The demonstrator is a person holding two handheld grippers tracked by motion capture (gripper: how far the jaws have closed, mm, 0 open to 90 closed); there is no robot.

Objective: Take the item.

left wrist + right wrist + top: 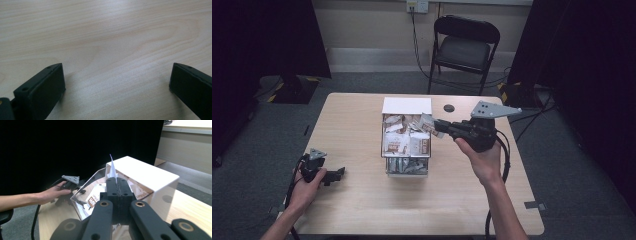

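Hands come in from the bottom of the high view, one on each gripper. The left hand (307, 187) rests low on the desk (352, 210) near its left edge, holding the left gripper (334, 175) flat on the wood. Its fingers (40, 92) are wide apart with only bare wood between them.

The right hand (482, 160) is raised, with the arm stretched forward. It points the right gripper (437, 125) at the top of a clear box (407, 145) in the middle of the desk. This gripper's fingers (117, 186) are pressed together on a small white packet (112, 170), held just above the open box.

The box is full of small white and brown packets (402, 142). They have some brown writing on them, but it is too small and blurry to read. The box's white lid (407, 106) is at its far end. A black folding chair (464, 47) is on the floor behind the desk. A small dark round spot (449, 108) is on the desk near the box; what it is cannot be told.
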